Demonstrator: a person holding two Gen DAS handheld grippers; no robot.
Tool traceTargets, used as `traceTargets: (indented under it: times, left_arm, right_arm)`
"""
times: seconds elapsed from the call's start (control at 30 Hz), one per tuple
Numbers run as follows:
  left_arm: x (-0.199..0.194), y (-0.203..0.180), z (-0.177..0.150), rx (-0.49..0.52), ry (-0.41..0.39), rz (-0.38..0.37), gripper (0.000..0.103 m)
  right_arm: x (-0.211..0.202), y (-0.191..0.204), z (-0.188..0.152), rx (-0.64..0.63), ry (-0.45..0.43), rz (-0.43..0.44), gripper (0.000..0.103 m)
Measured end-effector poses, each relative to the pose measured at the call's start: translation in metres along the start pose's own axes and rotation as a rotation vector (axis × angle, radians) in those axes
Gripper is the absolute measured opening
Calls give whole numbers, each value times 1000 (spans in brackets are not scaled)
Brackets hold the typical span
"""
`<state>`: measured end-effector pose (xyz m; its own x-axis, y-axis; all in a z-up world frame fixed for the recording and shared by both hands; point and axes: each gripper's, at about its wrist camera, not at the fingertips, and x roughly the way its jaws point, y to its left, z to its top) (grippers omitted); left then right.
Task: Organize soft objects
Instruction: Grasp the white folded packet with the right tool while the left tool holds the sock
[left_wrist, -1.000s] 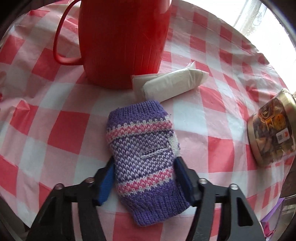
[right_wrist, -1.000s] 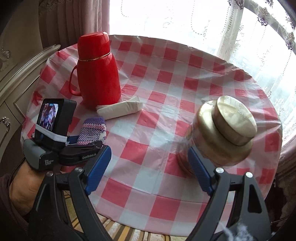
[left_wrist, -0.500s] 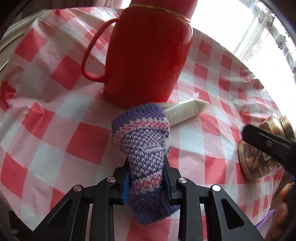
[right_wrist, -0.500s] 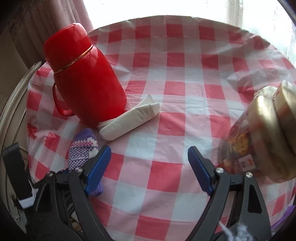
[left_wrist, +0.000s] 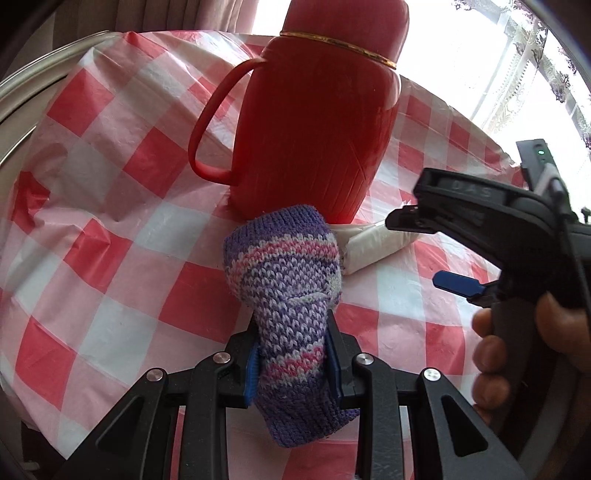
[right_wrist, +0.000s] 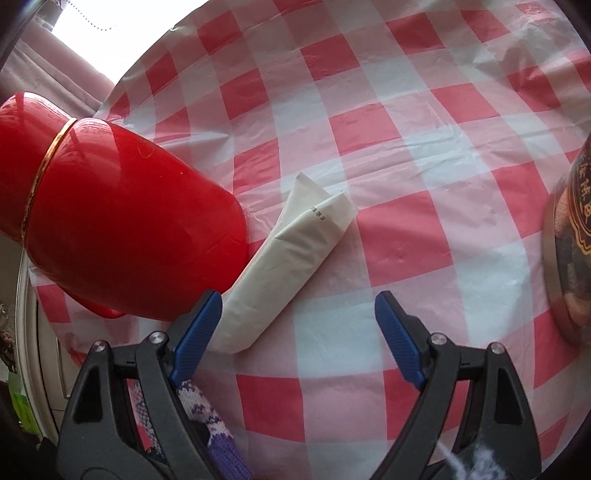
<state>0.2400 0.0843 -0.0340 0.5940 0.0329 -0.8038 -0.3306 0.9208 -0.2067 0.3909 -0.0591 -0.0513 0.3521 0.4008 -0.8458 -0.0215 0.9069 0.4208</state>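
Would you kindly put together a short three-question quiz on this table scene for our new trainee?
1. True or false: the left gripper has its jaws closed on the knitted purple mitten.
2. What lies ahead of the right gripper? A) a green towel B) a white tissue pack C) a blue sponge
3. Fill in: the tissue pack lies on the checked tablecloth beside the red ____.

Key: 1 true; 2 B; 3 flask. The right gripper's jaws are open, with only the near end of the pack by its left jaw.
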Motion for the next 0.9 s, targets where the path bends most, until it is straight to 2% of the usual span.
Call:
traceTargets:
  times: [0.3, 0.47, 0.53, 0.7, 0.83, 0.9]
  left_arm:
    - [2, 4, 0, -2, 4, -15, 30]
    - [4, 6, -1, -2, 8, -24, 30]
    - [4, 6, -1, -3, 8, -22, 30]
    - [7, 6, -1, -3, 14, -26, 30]
    - [8, 5, -1, 1, 11, -29, 30]
    - [9, 5, -1, 2, 13, -33, 30]
  right_arm:
    - [21, 3, 6, 7, -7, -8, 87]
    - [25, 9, 9, -32, -36, -34, 86]
    - [26, 12, 9, -62, -43, -66, 82]
    - [29, 16, 10, -132, -61, -159, 55]
    - [29, 15, 9, -166, -56, -153, 51]
    - [28, 14, 9, -175, -44, -137, 43]
